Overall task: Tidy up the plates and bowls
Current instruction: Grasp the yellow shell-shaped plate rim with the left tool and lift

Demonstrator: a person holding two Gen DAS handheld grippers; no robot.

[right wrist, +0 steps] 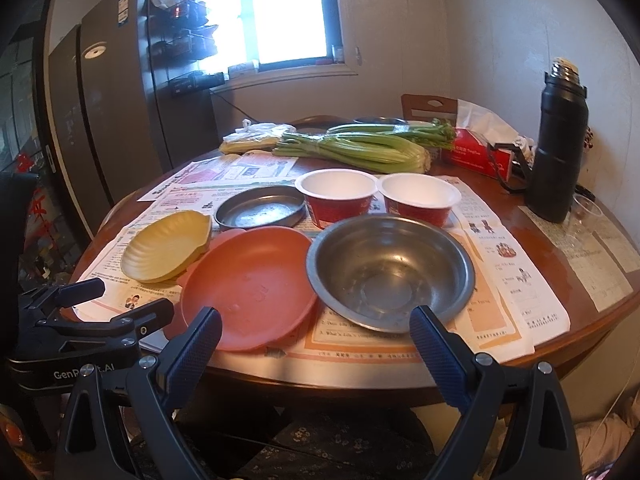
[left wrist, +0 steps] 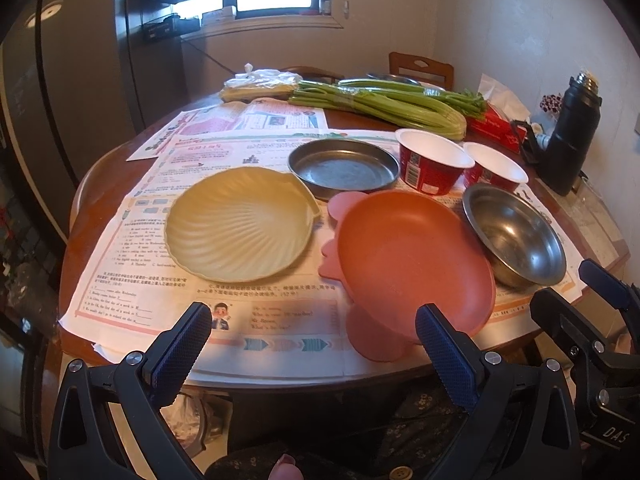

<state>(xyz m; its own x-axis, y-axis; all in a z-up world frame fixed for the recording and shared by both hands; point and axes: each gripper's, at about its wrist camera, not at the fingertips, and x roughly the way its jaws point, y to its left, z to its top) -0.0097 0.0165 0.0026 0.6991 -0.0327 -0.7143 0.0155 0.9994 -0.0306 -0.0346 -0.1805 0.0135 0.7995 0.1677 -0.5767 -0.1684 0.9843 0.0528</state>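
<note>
The left gripper [left wrist: 314,322] was wide open and held nothing; it hung above the near edge of the round table [left wrist: 100,184]. Just ahead of its right finger lay the orange plate [left wrist: 412,260], and ahead of its left finger, a little farther, the yellow shell-shaped plate [left wrist: 240,226]. The right gripper [right wrist: 316,326] was also spread open and empty. The steel bowl [right wrist: 390,272] sat directly in front of its right finger, touching the orange plate's rim. Behind these stood the flat metal dish [right wrist: 260,212] and two red paper bowls [right wrist: 338,196], side by side, all resting on newspaper sheets [right wrist: 516,280].
</note>
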